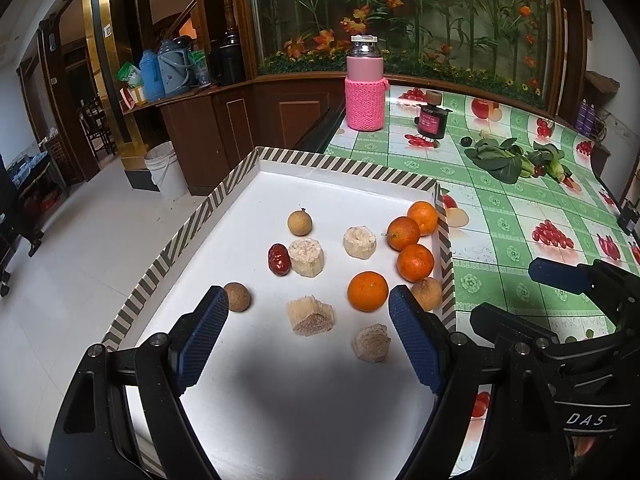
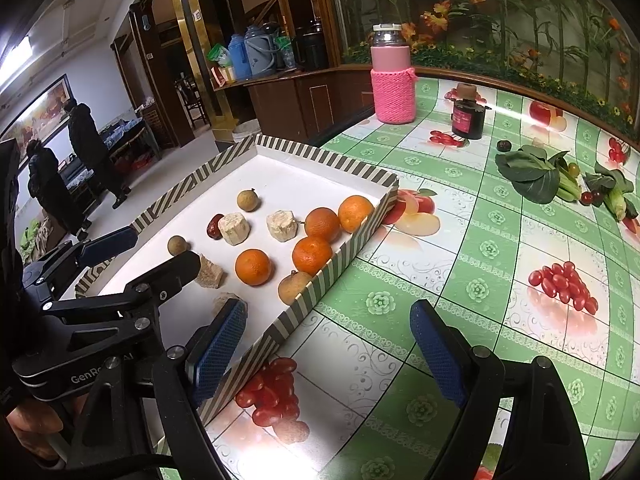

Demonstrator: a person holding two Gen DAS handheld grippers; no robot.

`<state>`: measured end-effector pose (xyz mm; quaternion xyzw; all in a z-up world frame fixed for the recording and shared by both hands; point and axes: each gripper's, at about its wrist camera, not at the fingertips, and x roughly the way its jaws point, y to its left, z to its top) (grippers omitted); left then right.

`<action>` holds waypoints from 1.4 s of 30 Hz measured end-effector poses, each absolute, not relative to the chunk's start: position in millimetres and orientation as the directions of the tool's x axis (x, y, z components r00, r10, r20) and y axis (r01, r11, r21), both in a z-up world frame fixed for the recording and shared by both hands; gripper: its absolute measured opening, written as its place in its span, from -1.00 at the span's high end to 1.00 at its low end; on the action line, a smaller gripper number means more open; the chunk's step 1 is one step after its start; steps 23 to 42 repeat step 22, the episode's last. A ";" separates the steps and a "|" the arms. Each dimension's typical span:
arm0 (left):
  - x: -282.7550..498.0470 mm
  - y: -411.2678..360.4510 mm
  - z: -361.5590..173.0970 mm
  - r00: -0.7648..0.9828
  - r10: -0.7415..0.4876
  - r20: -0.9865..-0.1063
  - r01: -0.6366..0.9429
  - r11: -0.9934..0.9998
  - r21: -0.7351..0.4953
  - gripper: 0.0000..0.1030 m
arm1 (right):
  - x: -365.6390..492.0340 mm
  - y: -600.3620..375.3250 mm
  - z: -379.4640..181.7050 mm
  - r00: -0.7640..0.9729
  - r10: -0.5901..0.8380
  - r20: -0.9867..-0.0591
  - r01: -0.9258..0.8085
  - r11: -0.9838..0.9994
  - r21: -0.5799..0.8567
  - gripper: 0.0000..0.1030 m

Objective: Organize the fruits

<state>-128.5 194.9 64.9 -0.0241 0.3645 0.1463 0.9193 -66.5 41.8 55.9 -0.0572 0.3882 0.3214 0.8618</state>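
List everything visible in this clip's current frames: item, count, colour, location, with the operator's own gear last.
tray: one, white with striped rim, at the table edge
oranges: four, orange, right side of tray
longans: three, tan-brown, spread across tray
red date: one, dark red, touching a pale chunk
pale chunks: four, beige, middle and near part of tray
bottle: one, pink with knitted sleeve, far table edge
dark jar: one, black, right of bottle
leafy greens: a few bunches, green, far right of table
tablecloth: green and white, fruit print
left gripper: open over the tray
right gripper: open over the tablecloth
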 end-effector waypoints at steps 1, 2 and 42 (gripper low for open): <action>-128.5 194.8 64.9 0.691 0.251 -0.678 -0.287 0.956 0.062 -0.61 | -66.4 41.8 55.6 0.491 0.509 -0.706 -0.598 0.787 0.151 -0.66; -128.5 194.7 64.7 0.691 0.251 -0.678 -0.287 0.956 0.062 -0.61 | -66.1 41.8 55.2 0.491 0.509 -0.707 -0.598 0.787 0.151 -0.66; -125.0 191.1 62.5 0.685 0.251 -0.684 -0.285 0.956 0.066 -0.61 | -61.4 37.7 52.9 0.493 0.503 -0.710 -0.589 0.793 0.154 -0.66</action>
